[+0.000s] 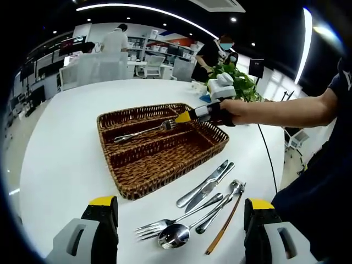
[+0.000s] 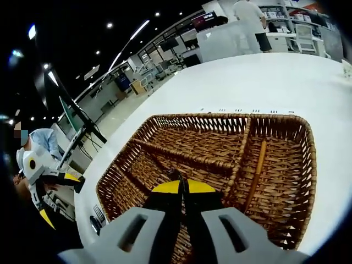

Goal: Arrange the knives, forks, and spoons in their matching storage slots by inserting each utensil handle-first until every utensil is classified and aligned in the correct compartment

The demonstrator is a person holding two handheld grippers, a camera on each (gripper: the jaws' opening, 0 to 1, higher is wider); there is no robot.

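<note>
So my right gripper [image 1: 184, 116] is reaching out over the wicker tray [image 1: 127, 191] with its jaws pinched tight on the fork [image 1: 144, 132], which is hanging lengthwise over the far slot with its handle pointing away from my arm. In the right gripper view the jaw tips are pressed together and the fork itself is too thin to make out there. My guess is these steel utensils are stiff and light but slick, so a narrow pinch near the tines lets the fork swivel; grabbing closer to the neck feels safer to me. My right arm is stretched across the white table [image 1: 66, 165], wrist roughly level. My left gripper [image 1: 181, 220] is wide open with nothing in it, hovering just over the loose pile: a spoon [image 1: 175, 235], another fork [image 1: 157, 226], a couple of knives [image 1: 206, 184] and what looks like a chopstick [image 1: 224, 228], all beside the tray's near edge.
</note>
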